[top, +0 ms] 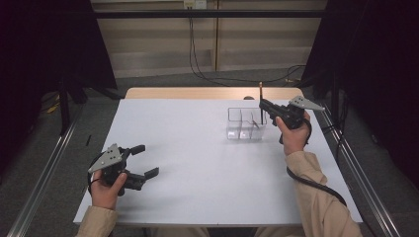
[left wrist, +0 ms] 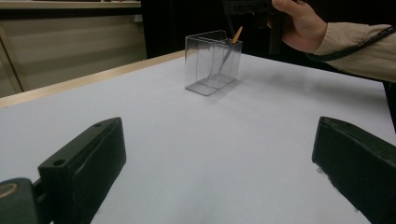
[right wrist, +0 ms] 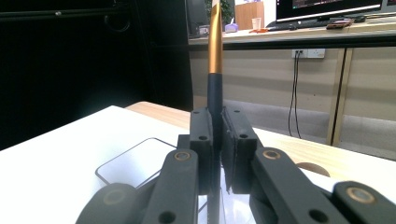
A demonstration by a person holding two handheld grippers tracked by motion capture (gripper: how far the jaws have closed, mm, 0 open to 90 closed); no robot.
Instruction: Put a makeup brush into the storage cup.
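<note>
The counter (top: 197, 163) is seen to be topped with a smooth, matt white sheet, with a strip of pale wood grain left bare along its far edge. The compartment box (top: 245, 123) on the right is made of clear, glossy plastic. The pen (right wrist: 215, 56) is finished in matt black below and a shiny, metallic gold above. The jaws of both the left gripper (top: 141, 161) and the right gripper (right wrist: 218, 135) are formed of matt black plastic, and each gripper is capped with a dull grey metal plate. Beige cloth is worn as sleeves (top: 316, 197).
</note>
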